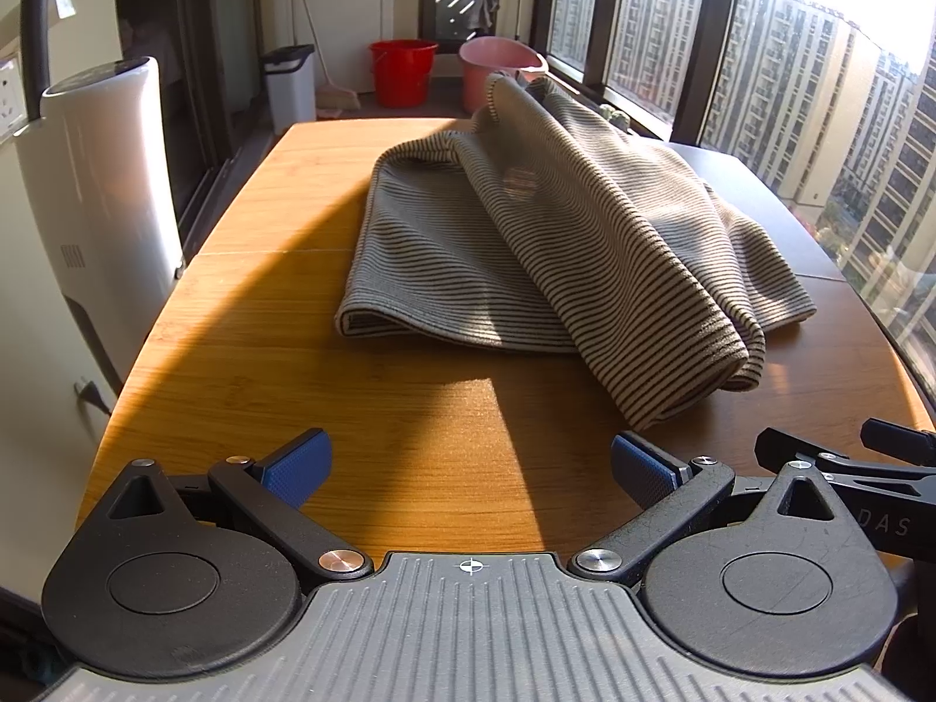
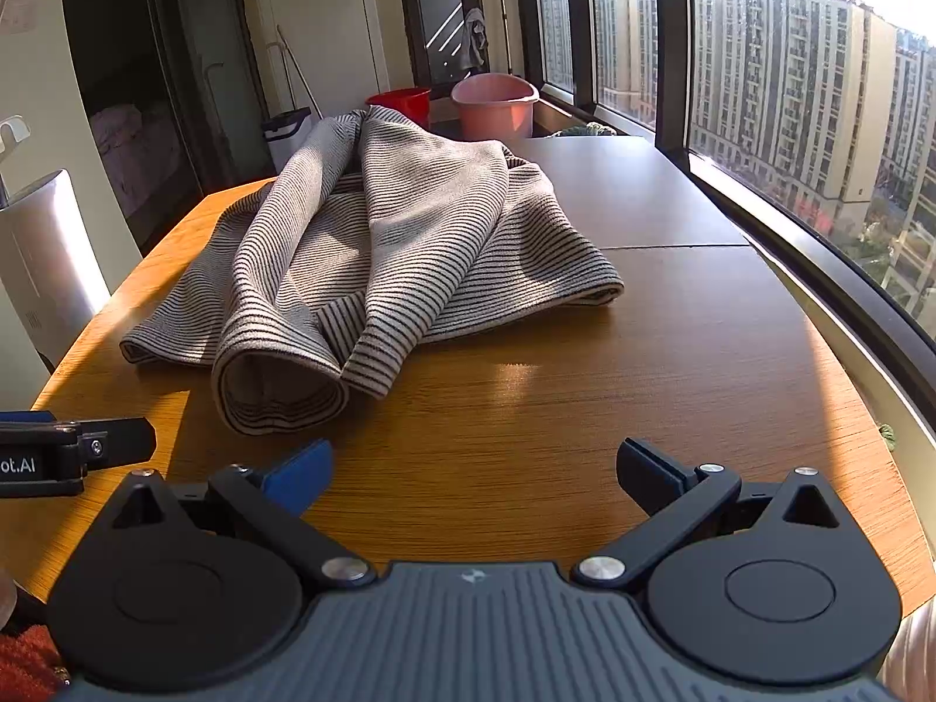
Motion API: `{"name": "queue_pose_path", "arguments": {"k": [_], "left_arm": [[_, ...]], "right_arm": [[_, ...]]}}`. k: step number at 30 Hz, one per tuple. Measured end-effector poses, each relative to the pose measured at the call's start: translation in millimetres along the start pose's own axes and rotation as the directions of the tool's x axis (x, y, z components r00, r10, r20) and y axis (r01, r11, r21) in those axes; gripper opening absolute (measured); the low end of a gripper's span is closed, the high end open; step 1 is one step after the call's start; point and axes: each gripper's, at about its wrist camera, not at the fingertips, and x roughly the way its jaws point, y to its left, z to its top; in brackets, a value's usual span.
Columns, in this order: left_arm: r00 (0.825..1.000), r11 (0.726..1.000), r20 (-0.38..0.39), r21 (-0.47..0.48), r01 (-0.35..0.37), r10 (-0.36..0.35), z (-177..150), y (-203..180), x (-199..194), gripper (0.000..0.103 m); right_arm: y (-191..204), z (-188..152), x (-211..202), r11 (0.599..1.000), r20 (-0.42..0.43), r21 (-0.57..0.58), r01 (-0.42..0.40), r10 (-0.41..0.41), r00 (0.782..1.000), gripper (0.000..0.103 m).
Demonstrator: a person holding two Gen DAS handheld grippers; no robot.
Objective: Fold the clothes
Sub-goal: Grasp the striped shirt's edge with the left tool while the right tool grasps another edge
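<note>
A striped top [image 1: 544,245] lies in a loose heap on the wooden tabletop [image 1: 409,439], with one sleeve rolled over its body. It is not folded flat (it looks rumpled, with a fat roll at the near end).

The left gripper [image 1: 471,471] hangs low over the bare wood, its jaws wide apart and holding nothing. From it, the top sits at about 1 o'clock, and the near roll is close. The right gripper [image 2: 474,477] also has its jaws wide apart and empty. From it, the top sits at about 11 o'clock. So the heap lies between the two, a bit ahead of both, and I judge each is about as near as the other.

The long way of the top runs away from the grippers, toward 12 o'clock.

Past the far end stand a red bucket [image 1: 402,71], a pink bucket [image 1: 497,73] and a bin [image 1: 288,89]. A white machine [image 1: 99,205] stands at 9 o'clock. Nothing sits between the jaws and the top.
</note>
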Motion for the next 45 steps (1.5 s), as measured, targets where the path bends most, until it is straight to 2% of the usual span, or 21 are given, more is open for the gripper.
{"name": "queue_pose_path", "arguments": {"k": [8, 13, 16, 20, 22, 24, 26, 31, 34, 37, 45], "left_arm": [[0.997, 0.998, -0.044, -0.032, 0.062, -0.064, 9, 9, 14, 0.103], [0.990, 0.990, 0.037, -0.004, 0.139, -0.139, 28, 9, 22, 0.103], [0.972, 0.975, 0.080, 0.025, 0.220, -0.222, 41, 7, 31, 0.103], [0.941, 0.944, 0.085, 0.050, 0.325, -0.329, 67, 6, 56, 0.103], [0.928, 0.932, 0.088, 0.057, 0.357, -0.361, 81, 7, 70, 0.103], [0.923, 0.926, 0.073, 0.055, 0.374, -0.377, 95, 6, 85, 0.103], [0.917, 0.917, 0.044, 0.050, 0.395, -0.397, 110, 6, 106, 0.103], [0.929, 0.930, -0.045, -0.017, 0.368, -0.369, 129, 8, 157, 0.103], [0.927, 0.927, -0.023, -0.013, 0.374, -0.374, 123, 11, 161, 0.103], [0.933, 0.932, 0.000, 0.037, 0.360, -0.360, 117, 6, 156, 0.103], [0.950, 0.938, 0.003, 0.158, 0.307, -0.311, 96, -2, 140, 0.103]], "right_arm": [[-3, 3, 3, 1.000, -0.011, 0.004, -0.013, 0.013, 1.000, 0.103], [-19, 19, 11, 0.997, -0.007, 0.067, -0.031, 0.032, 0.999, 0.103], [-26, 37, 23, 0.992, 0.028, 0.109, -0.063, 0.061, 0.998, 0.103], [-31, 64, 41, 0.983, 0.107, 0.139, -0.120, 0.106, 0.989, 0.103], [-33, 78, 51, 0.977, 0.146, 0.152, -0.149, 0.127, 0.981, 0.103], [-27, 94, 65, 0.976, 0.170, 0.149, -0.161, 0.136, 0.976, 0.103], [-20, 109, 81, 0.968, 0.165, 0.148, -0.201, 0.176, 0.970, 0.103], [-7, 134, 133, 0.943, 0.055, 0.204, -0.261, 0.255, 0.965, 0.103], [-4, 131, 149, 0.944, 0.033, 0.200, -0.261, 0.260, 0.965, 0.103], [3, 124, 145, 0.960, 0.022, 0.106, -0.260, 0.259, 0.966, 0.103], [-3, 105, 120, 0.941, -0.006, 0.034, -0.338, 0.338, 0.941, 0.103]]}}
